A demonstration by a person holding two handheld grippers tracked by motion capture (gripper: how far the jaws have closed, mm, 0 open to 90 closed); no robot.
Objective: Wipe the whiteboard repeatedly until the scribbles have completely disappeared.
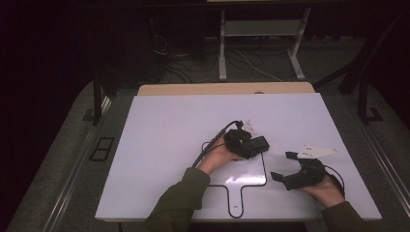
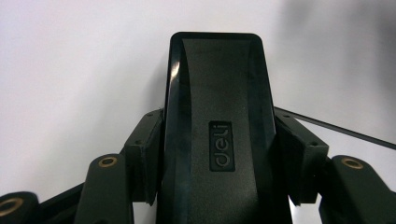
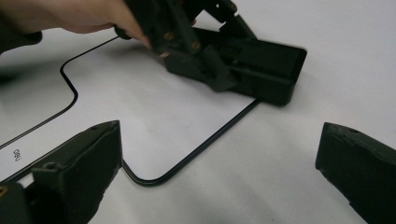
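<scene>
A black plastic object (image 1: 260, 144) with a "deli" mark on top lies on the white board, at the upper right corner of a thin black outline (image 1: 264, 170). My left gripper (image 1: 245, 141) is shut on it, with a jaw pressed against each long side. In the left gripper view the object (image 2: 219, 93) stands between the fingers (image 2: 145, 154). My right gripper (image 1: 282, 166) hovers open to the right and nearer the front edge, holding nothing. The right gripper view has its jaws wide apart (image 3: 219, 158), with the object (image 3: 271, 70), the left gripper (image 3: 187, 42) and the outline (image 3: 205, 144) ahead.
The white board (image 1: 164, 140) covers most of a wooden table (image 1: 222, 88). Dark floor with cables (image 1: 183, 67) and a white stand (image 1: 222, 48) lies beyond the far edge. Metal rails run along both sides.
</scene>
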